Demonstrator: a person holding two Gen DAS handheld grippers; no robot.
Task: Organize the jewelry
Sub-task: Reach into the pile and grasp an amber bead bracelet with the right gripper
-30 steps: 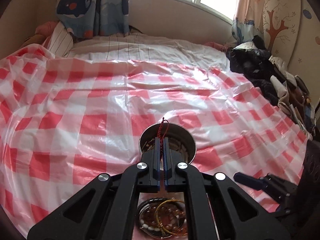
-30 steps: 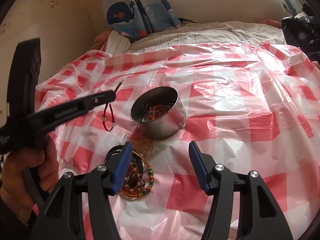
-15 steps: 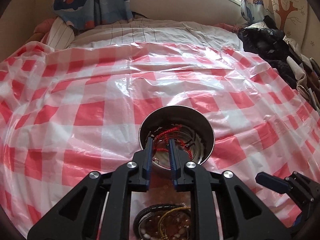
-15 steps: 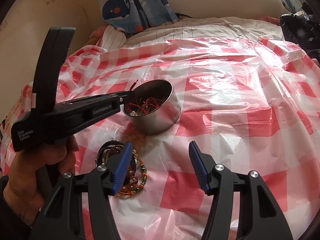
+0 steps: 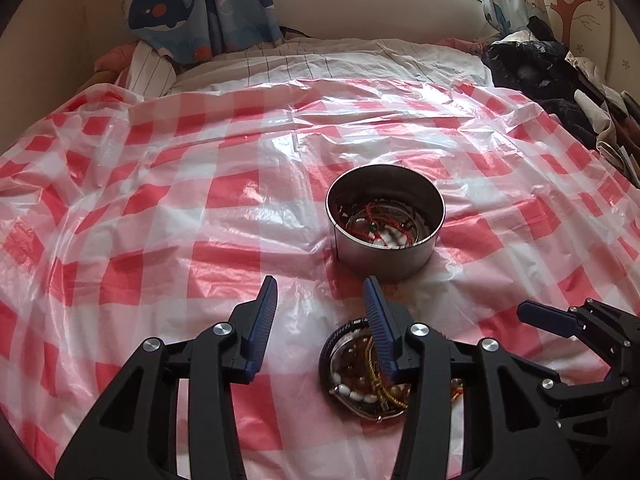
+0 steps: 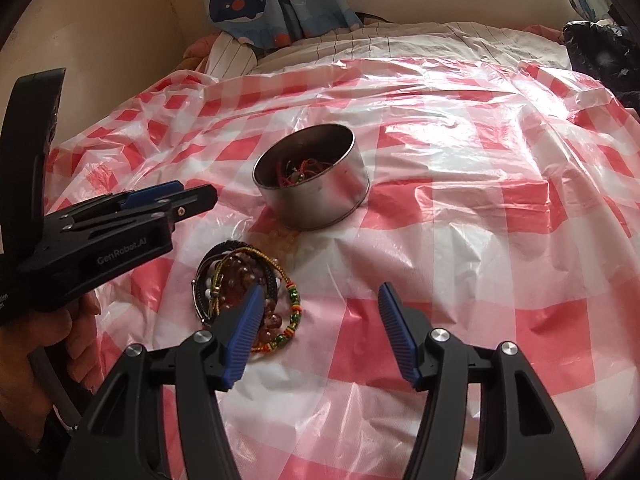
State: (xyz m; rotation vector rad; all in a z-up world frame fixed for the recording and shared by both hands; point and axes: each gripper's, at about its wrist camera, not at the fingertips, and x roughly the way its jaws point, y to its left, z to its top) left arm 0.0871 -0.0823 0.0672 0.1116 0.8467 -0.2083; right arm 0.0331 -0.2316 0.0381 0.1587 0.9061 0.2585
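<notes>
A round metal tin point(image 5: 386, 222) stands on the red-and-white checked plastic sheet point(image 5: 160, 208); it also shows in the right wrist view point(image 6: 316, 184). A red cord bracelet point(image 5: 376, 220) and other pieces lie inside it. A pile of beaded bracelets point(image 5: 360, 380) lies in front of the tin, also in the right wrist view point(image 6: 240, 284). My left gripper point(image 5: 320, 312) is open and empty, just left of and above the pile. My right gripper point(image 6: 322, 312) is open and empty, just right of the pile.
The sheet covers a bed. Dark clothes point(image 5: 552, 76) are piled at the right edge. A striped pillow point(image 5: 148, 68) and whale curtains point(image 5: 200, 4) lie at the far end. The left gripper's body point(image 6: 100, 240) crosses the right wrist view at left.
My left gripper was shut on the red cord bracelet above the tin. It opened, dropped the bracelet into the tin, and pulled back toward the pile. The right gripper barely moved.
</notes>
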